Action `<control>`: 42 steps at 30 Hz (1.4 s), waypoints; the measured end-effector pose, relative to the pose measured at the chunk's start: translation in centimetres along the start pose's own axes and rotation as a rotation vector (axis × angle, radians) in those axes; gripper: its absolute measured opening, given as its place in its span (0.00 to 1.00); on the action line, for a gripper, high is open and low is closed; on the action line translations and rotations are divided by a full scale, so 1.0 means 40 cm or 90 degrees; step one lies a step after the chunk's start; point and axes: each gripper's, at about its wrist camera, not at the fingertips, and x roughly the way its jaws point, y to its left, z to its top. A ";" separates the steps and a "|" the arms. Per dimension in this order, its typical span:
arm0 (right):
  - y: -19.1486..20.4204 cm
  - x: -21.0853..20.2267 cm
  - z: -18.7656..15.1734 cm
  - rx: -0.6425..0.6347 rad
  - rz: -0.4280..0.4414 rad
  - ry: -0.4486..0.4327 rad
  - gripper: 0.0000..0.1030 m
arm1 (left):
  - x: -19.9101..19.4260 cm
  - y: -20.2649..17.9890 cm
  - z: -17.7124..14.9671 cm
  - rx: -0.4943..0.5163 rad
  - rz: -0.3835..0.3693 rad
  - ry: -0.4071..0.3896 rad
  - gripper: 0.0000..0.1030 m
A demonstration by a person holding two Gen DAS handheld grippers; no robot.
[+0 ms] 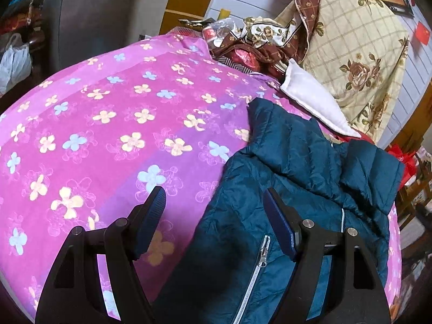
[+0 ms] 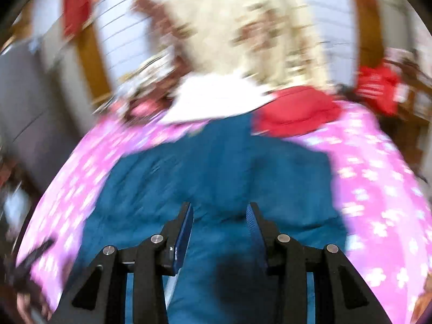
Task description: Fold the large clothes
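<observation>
A teal quilted jacket (image 1: 297, 156) with a silver zip (image 1: 259, 259) lies on a pink flowered bedspread (image 1: 108, 121), one sleeve folded across its body. My left gripper (image 1: 213, 191) hovers open over the jacket's left edge, with nothing between its fingers. The right wrist view is blurred by motion. In it the same jacket (image 2: 216, 162) fills the middle, and my right gripper (image 2: 219, 206) stands open above the fabric. A clear gap separates its blue pads and nothing is pinched between them.
A white pillow (image 1: 310, 94) and a cream flowered quilt (image 1: 351, 40) pile up at the far side of the bed. A red cloth (image 2: 297, 113) lies beyond the jacket. A grey cupboard (image 1: 94, 13) stands at the left. Pink bedspread (image 2: 378, 175) flanks the jacket on both sides.
</observation>
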 end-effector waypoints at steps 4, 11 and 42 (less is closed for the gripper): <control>-0.084 0.129 0.031 0.034 -0.132 0.030 0.37 | 0.006 0.005 -0.002 -0.004 0.006 0.002 0.73; -0.036 0.331 0.061 0.048 -0.074 0.119 0.37 | 0.023 0.011 -0.004 0.000 0.023 0.003 0.73; 0.636 0.578 -0.082 -0.477 -0.144 0.110 0.18 | 0.080 0.069 0.005 -0.033 0.028 0.045 0.73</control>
